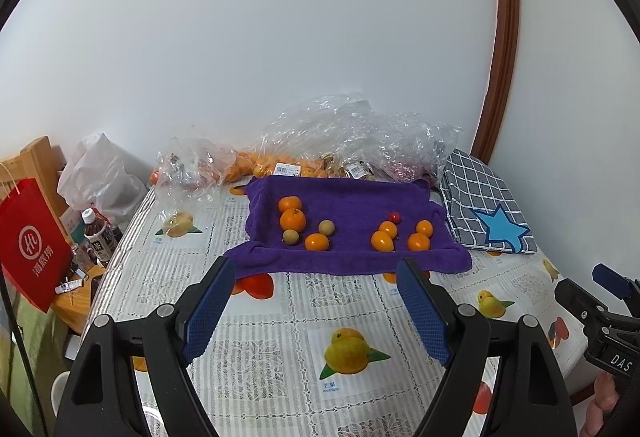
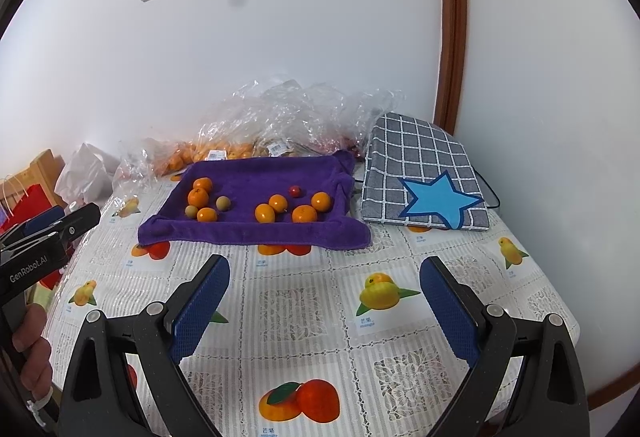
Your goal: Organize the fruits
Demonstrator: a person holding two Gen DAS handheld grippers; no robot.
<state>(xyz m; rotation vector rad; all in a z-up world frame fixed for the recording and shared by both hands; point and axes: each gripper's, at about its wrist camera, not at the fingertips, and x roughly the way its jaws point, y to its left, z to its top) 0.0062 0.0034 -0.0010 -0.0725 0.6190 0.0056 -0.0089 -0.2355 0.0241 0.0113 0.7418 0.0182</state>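
A purple towel [image 1: 352, 197] [image 2: 256, 173] lies on the table with loose fruit in two clusters. The left cluster holds oranges [image 1: 292, 219] [image 2: 198, 197] and two pale longans [image 1: 326, 227] [image 2: 223, 203]. The right cluster holds several small oranges [image 1: 382, 240] [image 2: 305, 214] and one small red fruit [image 1: 395, 217] [image 2: 295, 191]. My left gripper [image 1: 318, 273] is open and empty, above the table in front of the towel. My right gripper [image 2: 325, 273] is open and empty, also short of the towel.
Clear plastic bags of oranges [image 1: 344, 141] [image 2: 280, 117] lie behind the towel by the wall. A grey checked pad with a blue star [image 1: 486, 209] [image 2: 424, 181] lies right of it. A red paper bag [image 1: 30, 245] and bottles [image 1: 96, 237] stand left of the table.
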